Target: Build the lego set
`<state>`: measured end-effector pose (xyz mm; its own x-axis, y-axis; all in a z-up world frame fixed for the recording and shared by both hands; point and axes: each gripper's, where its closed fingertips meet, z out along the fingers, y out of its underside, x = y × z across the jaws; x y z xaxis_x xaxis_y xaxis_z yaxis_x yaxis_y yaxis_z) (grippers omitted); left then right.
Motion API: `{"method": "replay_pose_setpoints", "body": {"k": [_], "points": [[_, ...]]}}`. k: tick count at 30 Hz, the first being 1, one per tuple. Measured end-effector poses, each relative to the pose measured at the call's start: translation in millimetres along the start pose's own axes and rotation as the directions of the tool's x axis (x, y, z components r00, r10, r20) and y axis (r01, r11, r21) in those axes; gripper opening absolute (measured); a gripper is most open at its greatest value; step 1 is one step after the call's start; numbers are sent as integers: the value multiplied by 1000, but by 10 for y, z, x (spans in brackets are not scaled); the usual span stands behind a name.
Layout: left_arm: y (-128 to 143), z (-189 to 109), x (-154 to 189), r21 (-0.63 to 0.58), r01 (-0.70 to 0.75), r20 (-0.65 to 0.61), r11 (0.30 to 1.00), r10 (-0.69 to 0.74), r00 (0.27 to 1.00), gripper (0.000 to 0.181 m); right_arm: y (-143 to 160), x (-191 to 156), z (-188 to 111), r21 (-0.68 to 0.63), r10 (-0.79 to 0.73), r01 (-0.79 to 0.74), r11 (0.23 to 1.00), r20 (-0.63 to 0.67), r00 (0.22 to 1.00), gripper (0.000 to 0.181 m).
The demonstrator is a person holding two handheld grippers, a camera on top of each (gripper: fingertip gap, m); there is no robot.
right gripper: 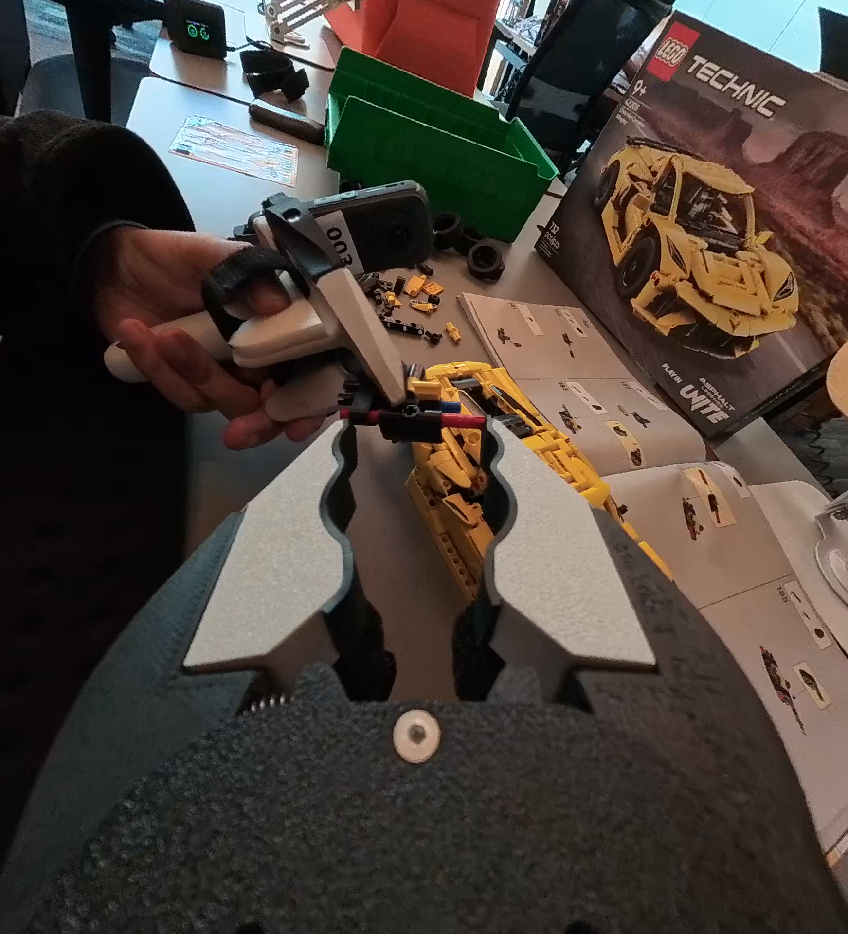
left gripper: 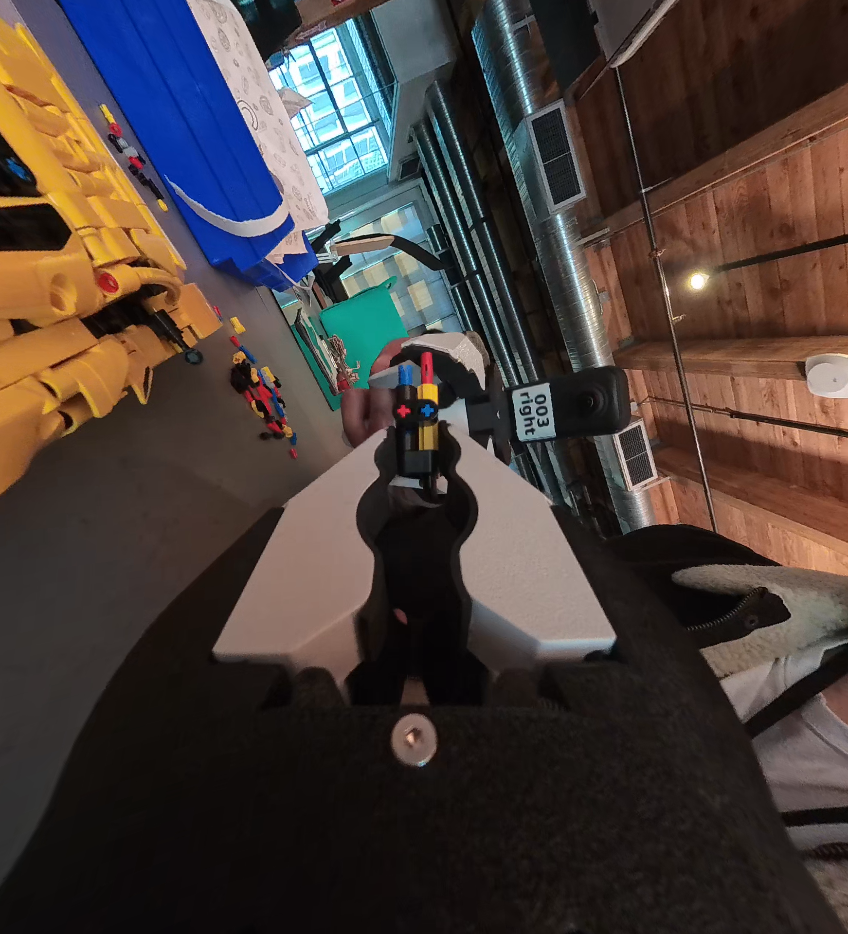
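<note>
My left gripper [left gripper: 417, 439] is shut on a small black and yellow lego sub-assembly [left gripper: 414, 424] with a red and a blue cross axle, and holds it in the air. In the right wrist view the left gripper [right gripper: 391, 399] holds that sub-assembly [right gripper: 411, 417] just above my right gripper [right gripper: 414, 429]. The right jaws stand apart, and the red axle [right gripper: 462, 419] lies across between their tips. I cannot tell if they touch it. The right gripper also shows in the left wrist view [left gripper: 411, 361]. The part-built yellow car [right gripper: 467, 485] lies on the table below.
Loose pieces [right gripper: 411, 303] and black tyres [right gripper: 482, 258] lie behind the car. An open instruction booklet [right gripper: 588, 384] and the set's box [right gripper: 705, 227] are at the right. A green bin [right gripper: 437, 151] stands at the back. A blue bin [left gripper: 184, 126] stands beyond the car.
</note>
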<state>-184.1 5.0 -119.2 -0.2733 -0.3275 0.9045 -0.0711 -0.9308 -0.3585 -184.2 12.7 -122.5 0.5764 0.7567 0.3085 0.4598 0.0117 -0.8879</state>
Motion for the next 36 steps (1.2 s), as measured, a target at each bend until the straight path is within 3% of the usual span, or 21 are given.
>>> {"method": "replay_pose_setpoints", "body": {"k": [9,13,16,21,26,31,34,36], "points": [[-17,3,30,13,-31,-6,999,31,999,16,-27,-6,-8,28,-6,6,1000,-4,1000,45],[-24,11,93,29,-170,15,985,170,985,16,-59,-9,-58,107,132,-133,985,18,991,48],[-21,8,187,46,-401,55,915,399,915,16,-121,-35,-136,188,326,-341,921,106,939,50],[55,57,292,52,-633,83,773,628,774,16,-238,-156,-190,233,555,-635,737,328,765,21],[110,84,318,34,-784,130,619,775,618,15,-246,-186,-237,225,600,-705,673,393,697,13],[161,109,296,-29,-898,180,438,886,427,16,-300,-158,-314,254,627,-762,595,446,638,20],[230,141,246,-81,-924,177,373,918,355,16,-256,-150,-286,256,625,-730,634,387,678,16],[247,144,255,-80,-924,166,373,919,357,16,-259,-162,-297,250,612,-708,660,367,701,16]]}}
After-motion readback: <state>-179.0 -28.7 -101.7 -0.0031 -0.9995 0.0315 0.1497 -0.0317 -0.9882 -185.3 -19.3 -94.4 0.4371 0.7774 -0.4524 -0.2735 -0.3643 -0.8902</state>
